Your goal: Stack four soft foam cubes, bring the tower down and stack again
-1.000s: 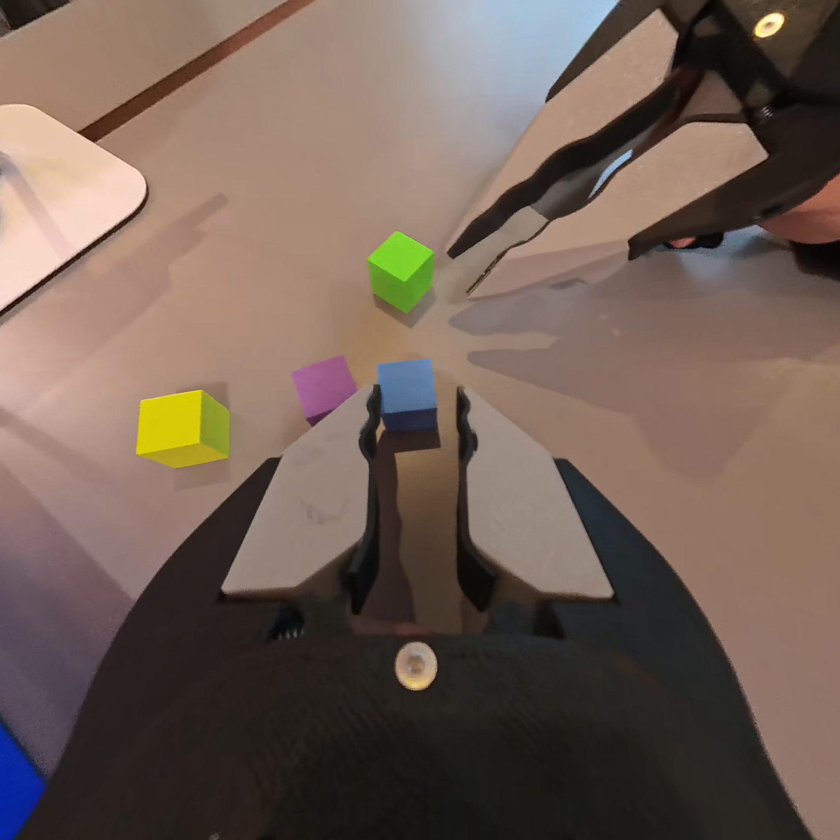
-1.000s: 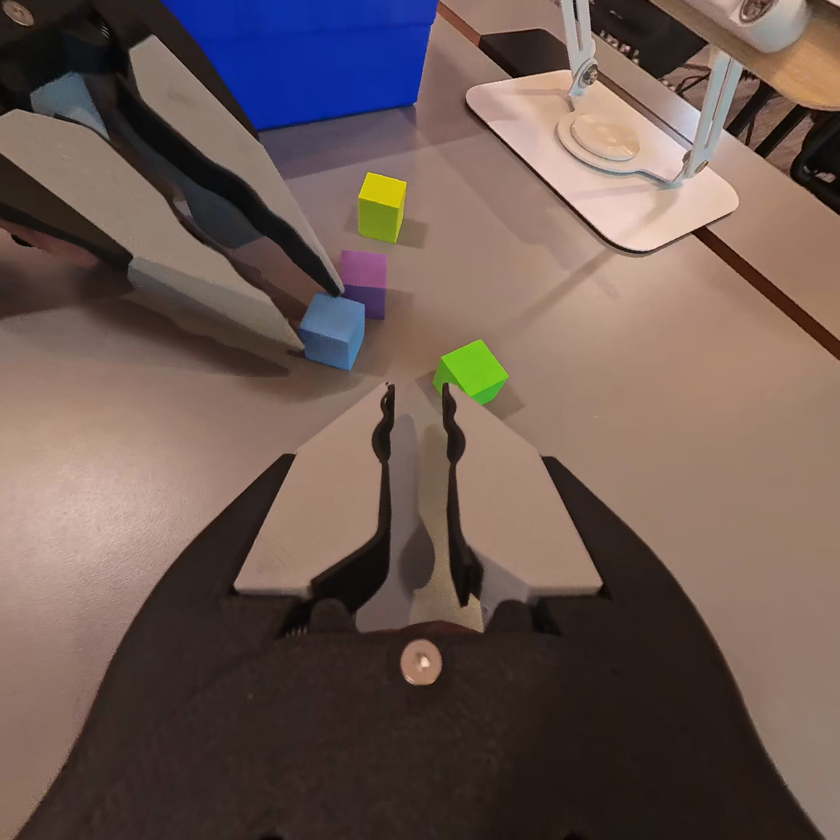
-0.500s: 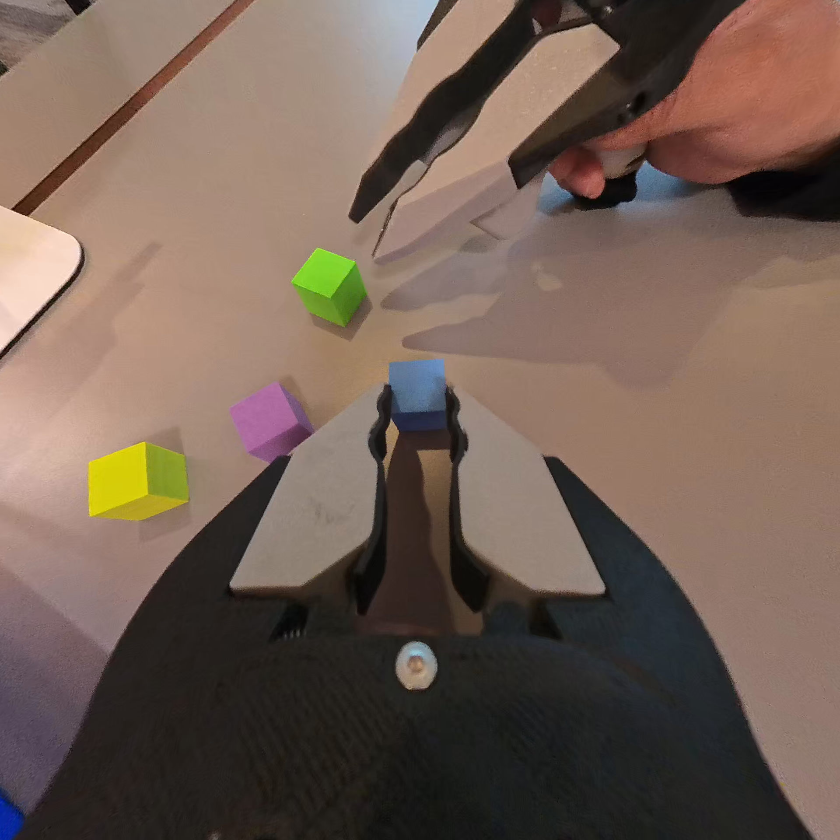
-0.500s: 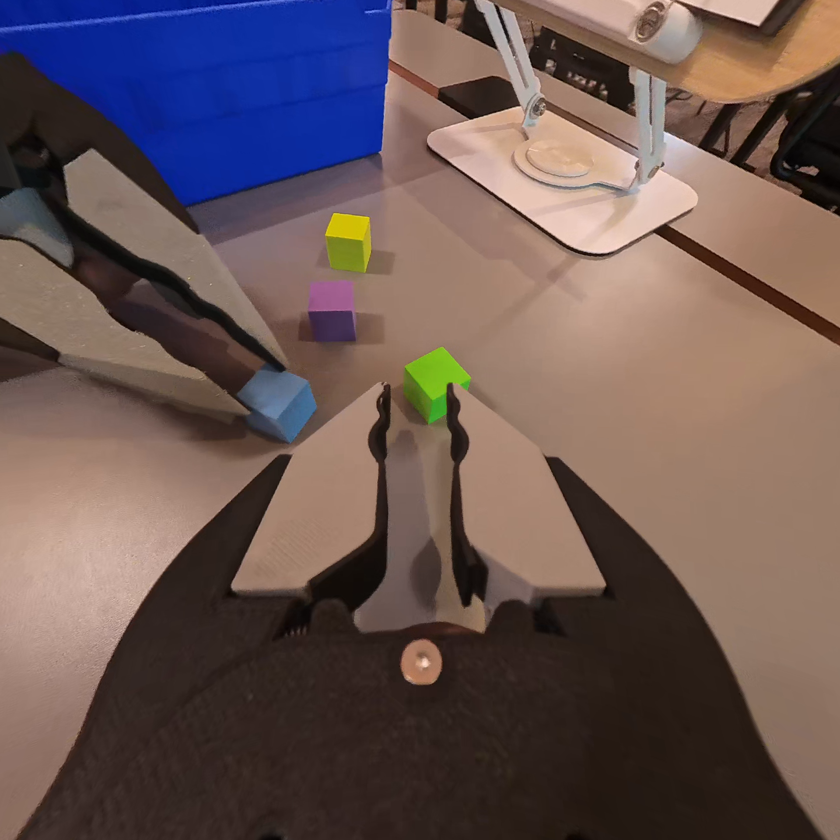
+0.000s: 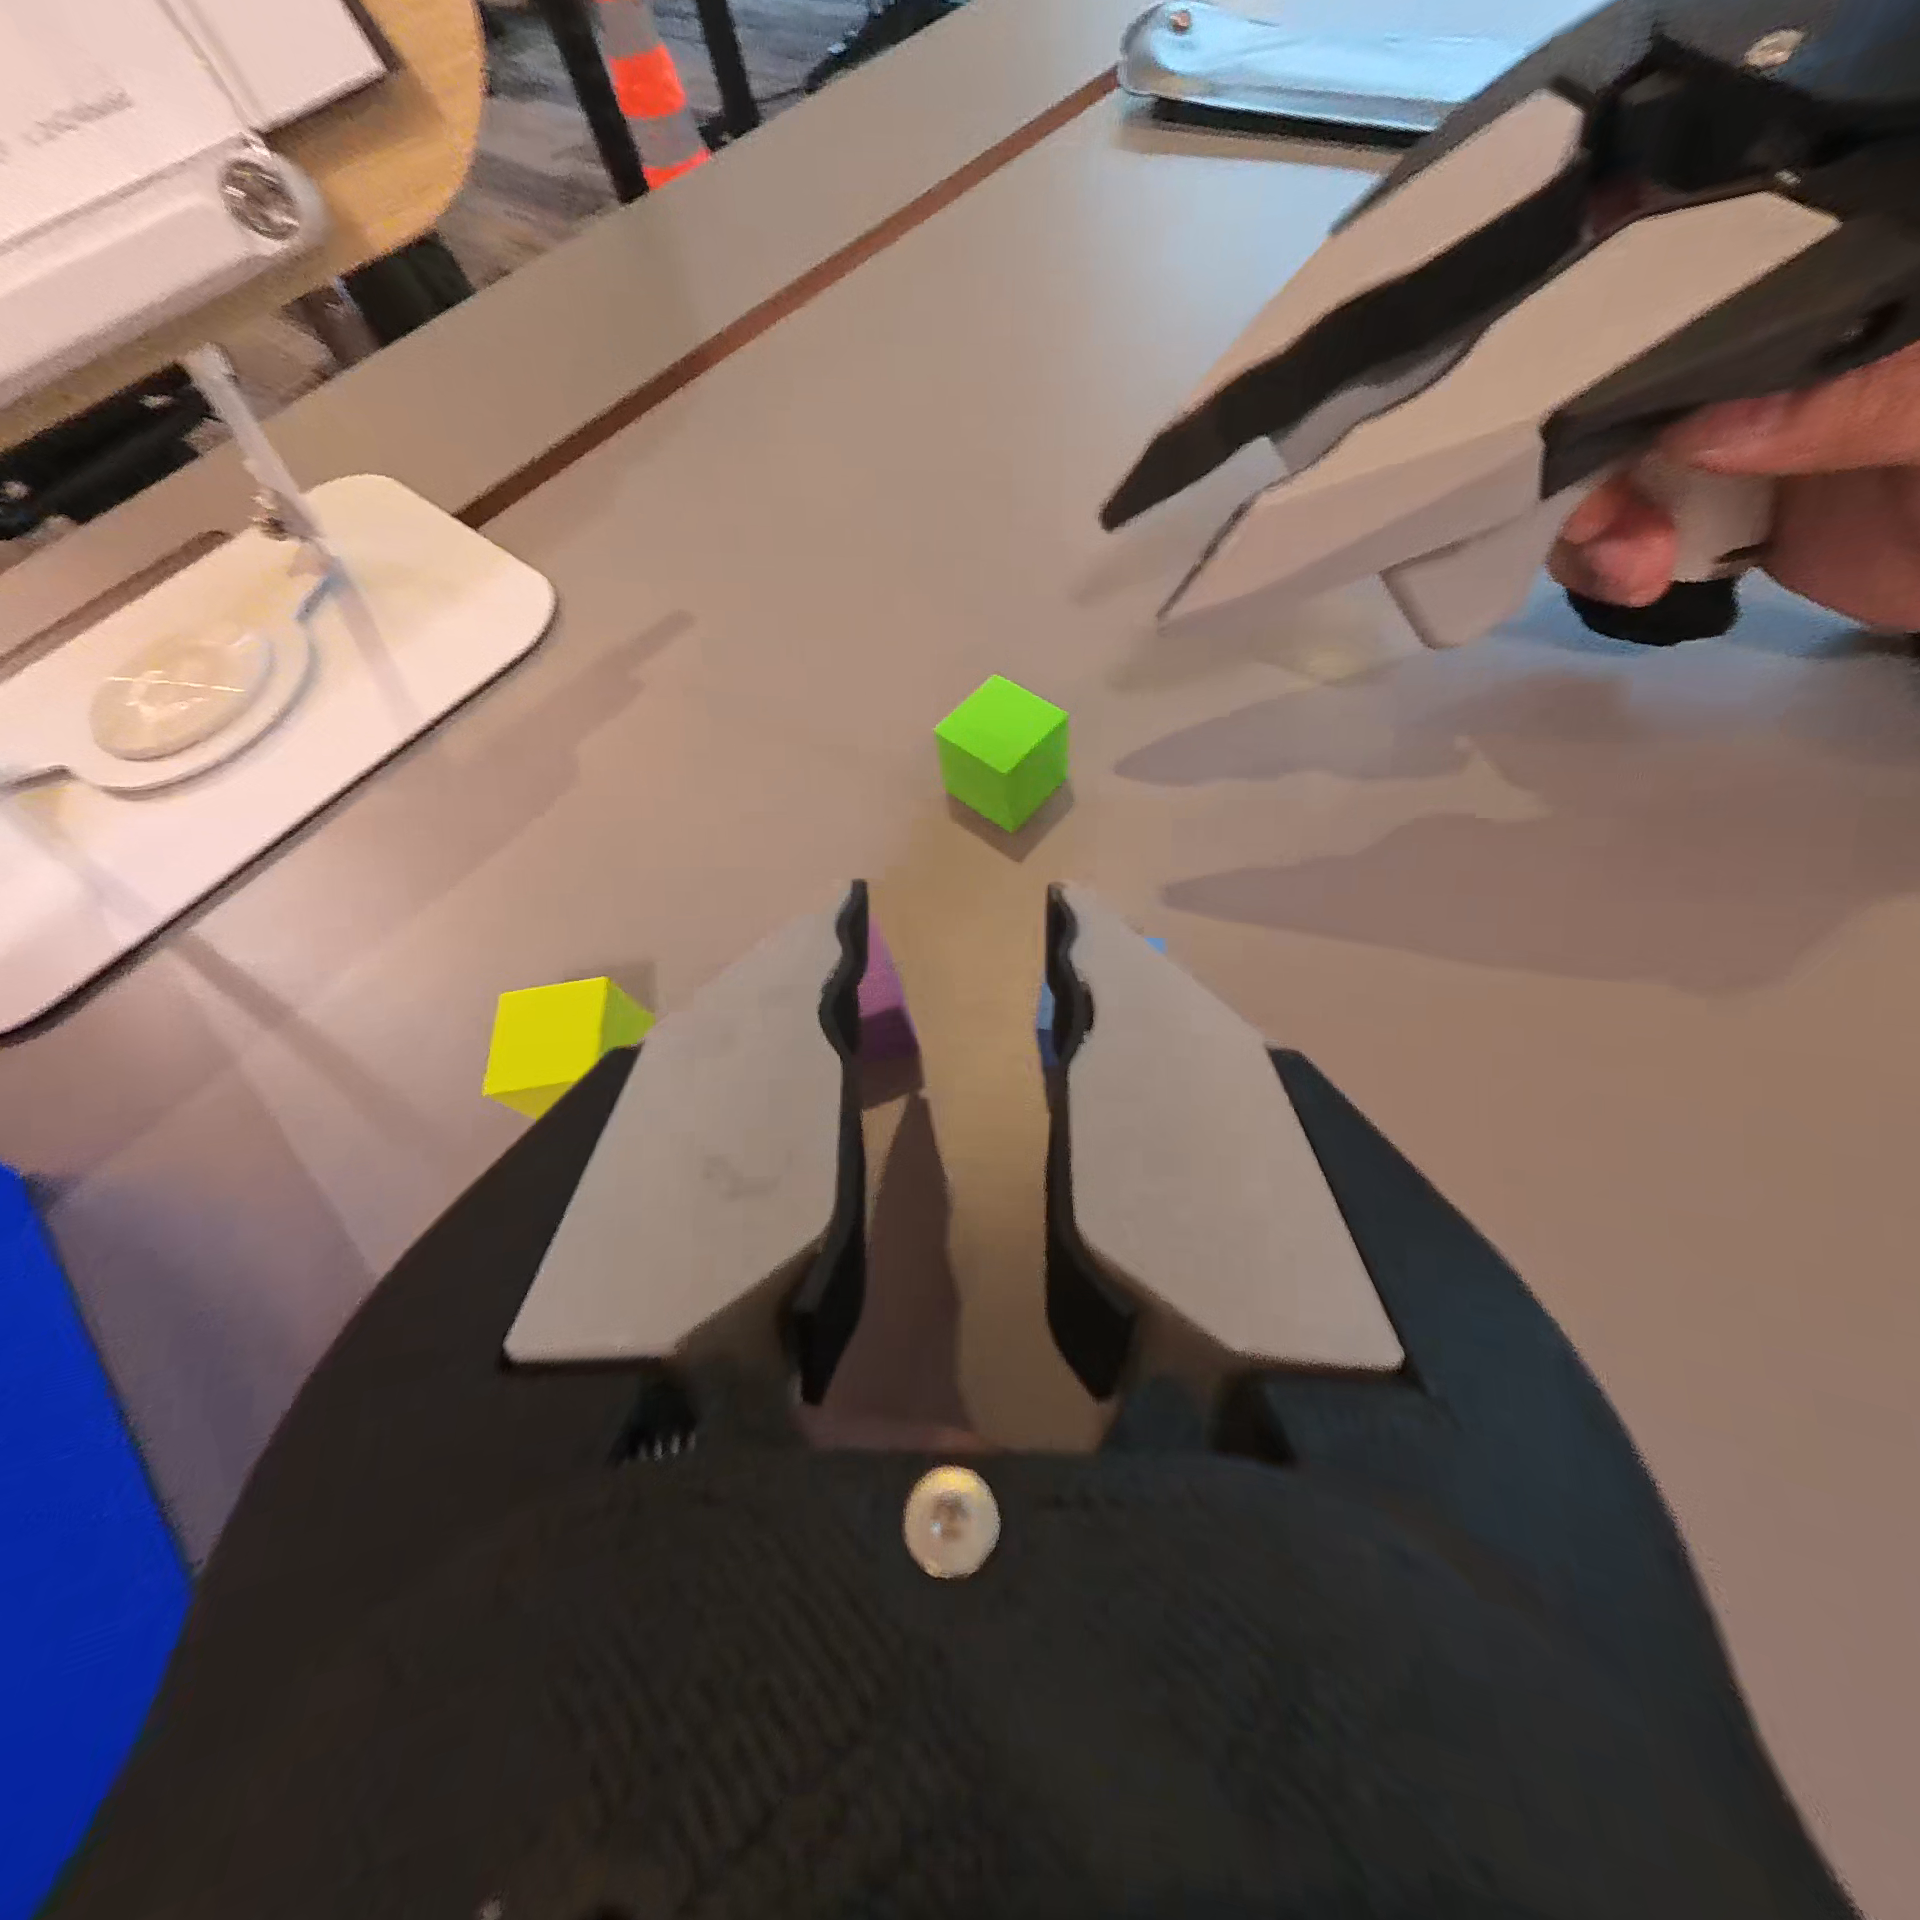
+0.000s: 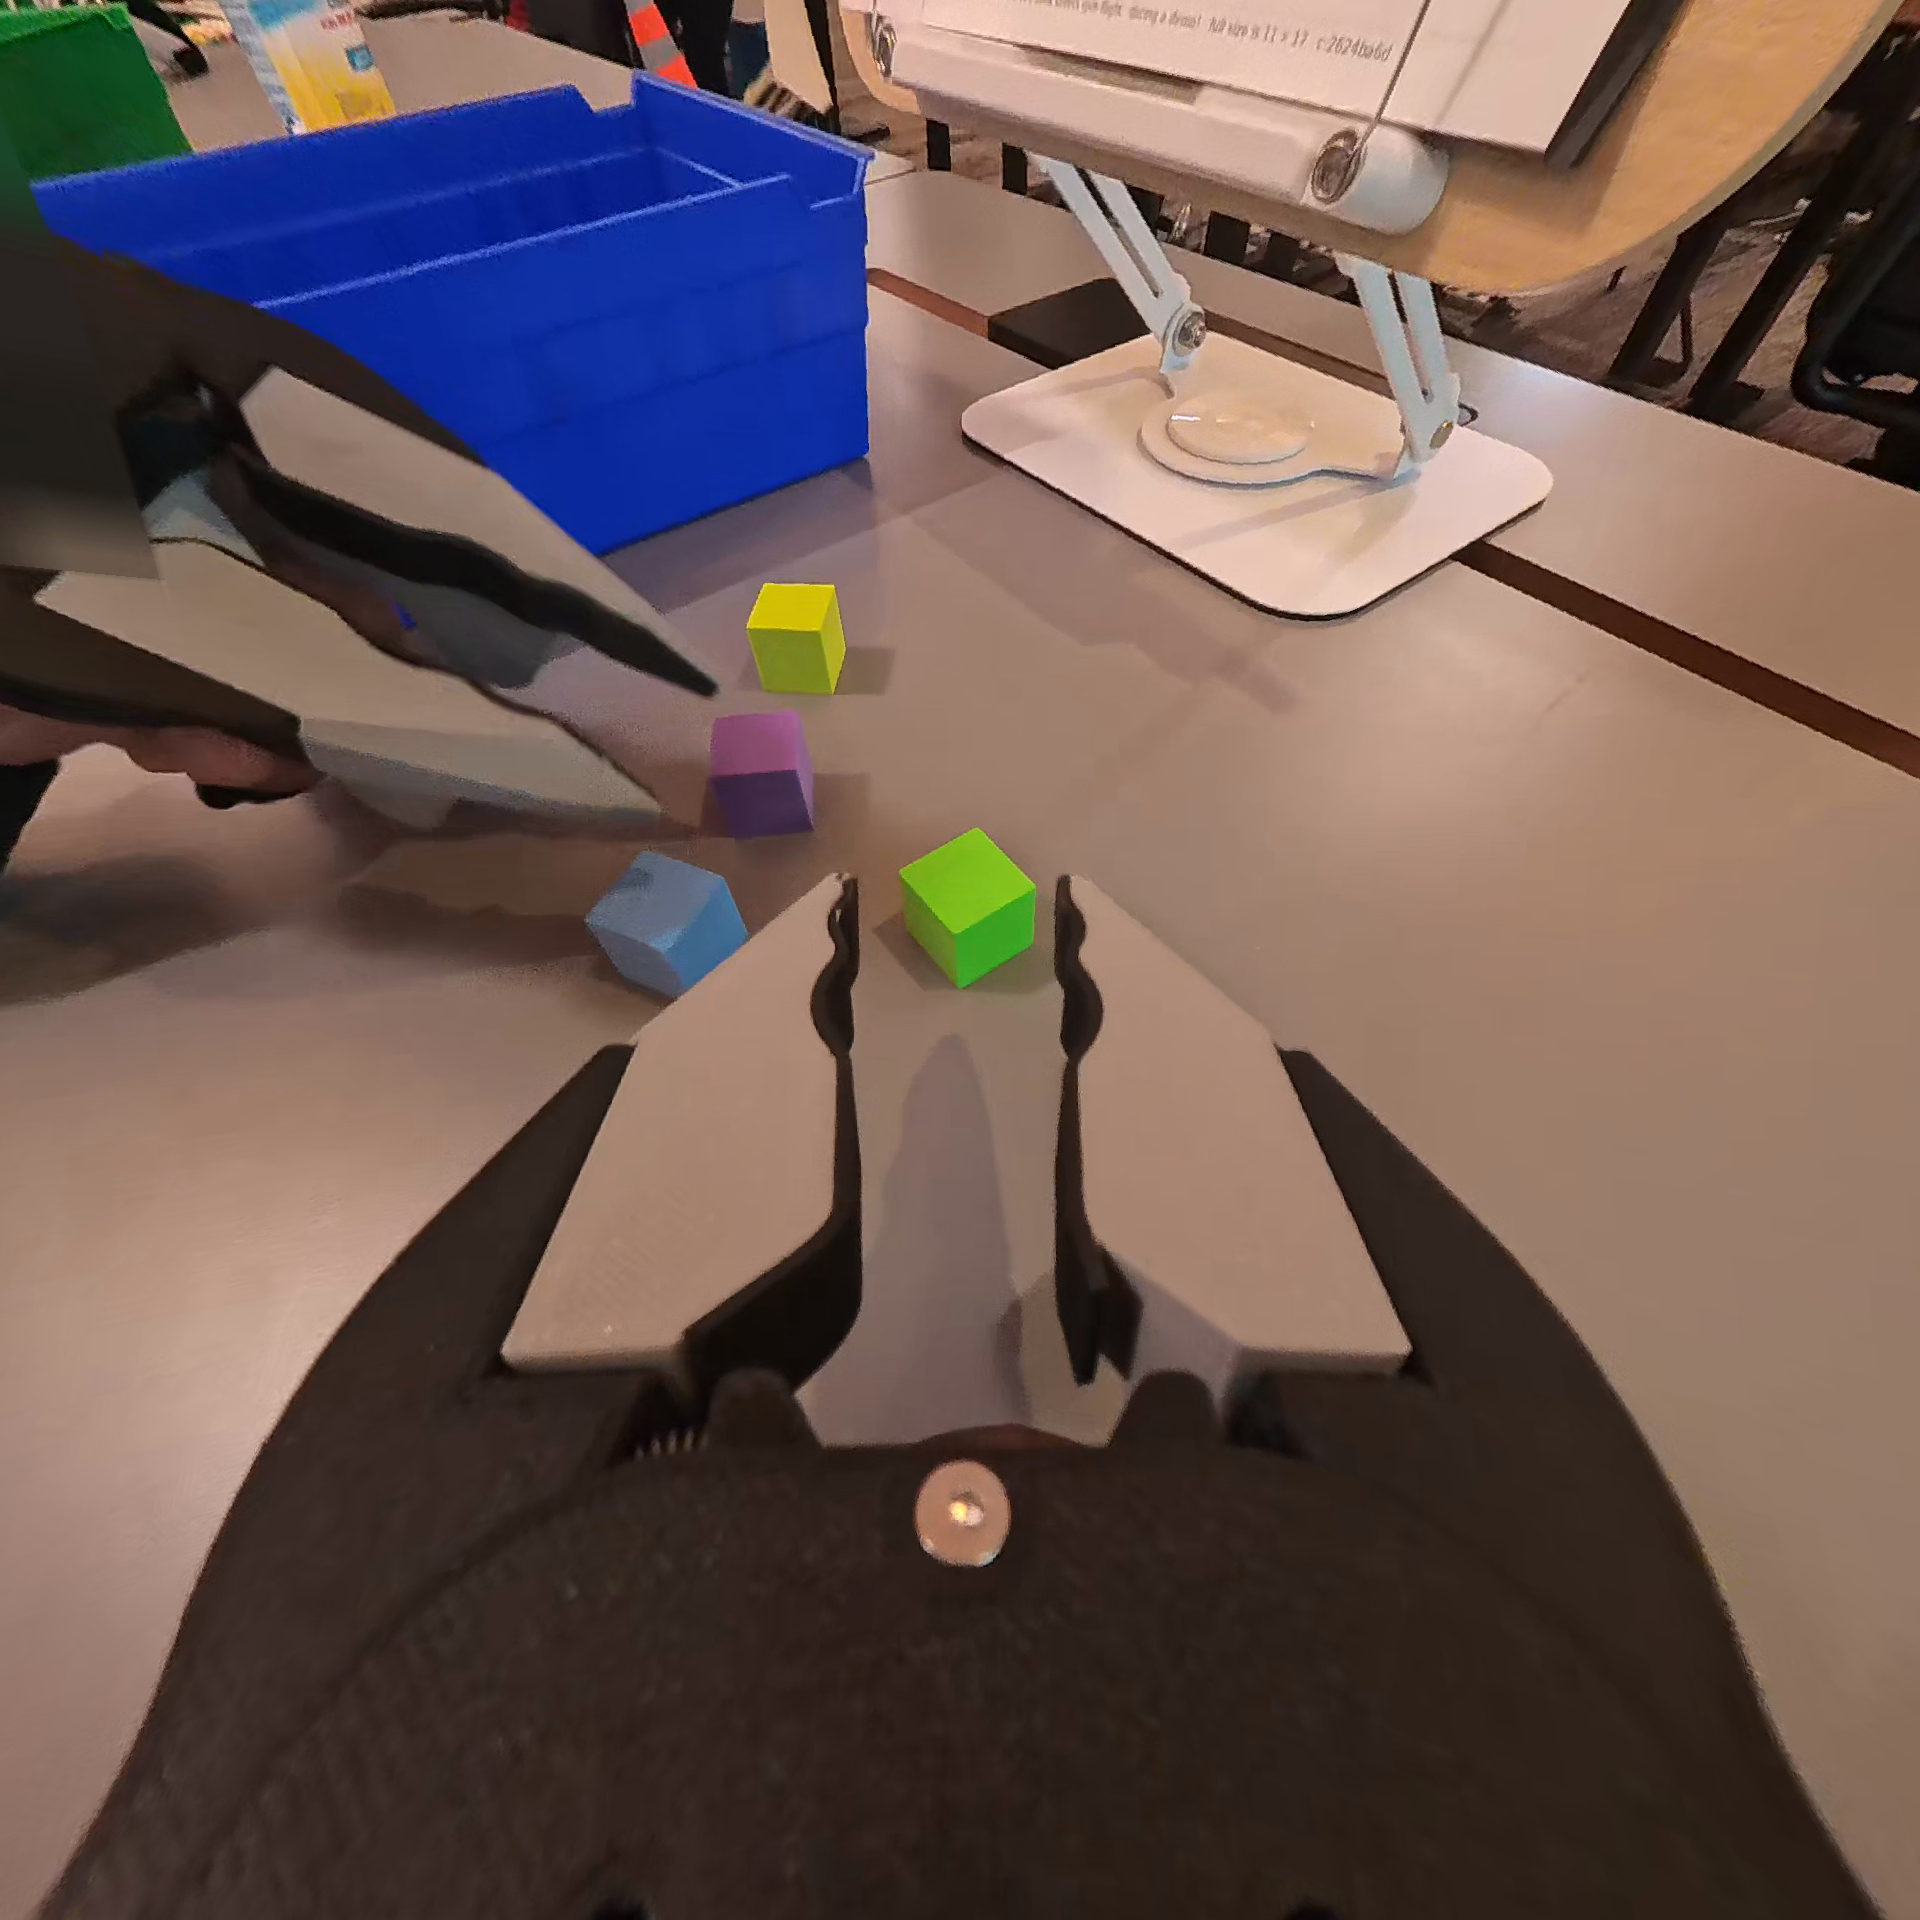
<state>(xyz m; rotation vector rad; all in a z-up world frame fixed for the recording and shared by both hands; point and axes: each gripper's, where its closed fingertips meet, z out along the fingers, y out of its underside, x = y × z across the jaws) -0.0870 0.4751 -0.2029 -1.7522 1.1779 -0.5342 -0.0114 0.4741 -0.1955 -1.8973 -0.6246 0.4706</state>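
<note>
The left claw point(image 6: 675, 758) has let go of the blue cube point(image 6: 665, 920), which now lies tilted on the counter point(image 6: 1351, 935). Beside it, the right claw point(image 6: 951, 914), newly spread and empty, brackets the green cube point(image 6: 966, 904); nothing stacked yet.

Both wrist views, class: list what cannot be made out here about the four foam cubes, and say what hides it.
- Blue cube, left wrist view: only a sliver shows past the left tool's right finger.
- Purple cube, left wrist view: mostly covered by the left finger.
- Yellow cube, left wrist view: lower corner cut by the tool body.
- Blue cube, right wrist view: blurred, so whether it lies flat is unclear.
</note>
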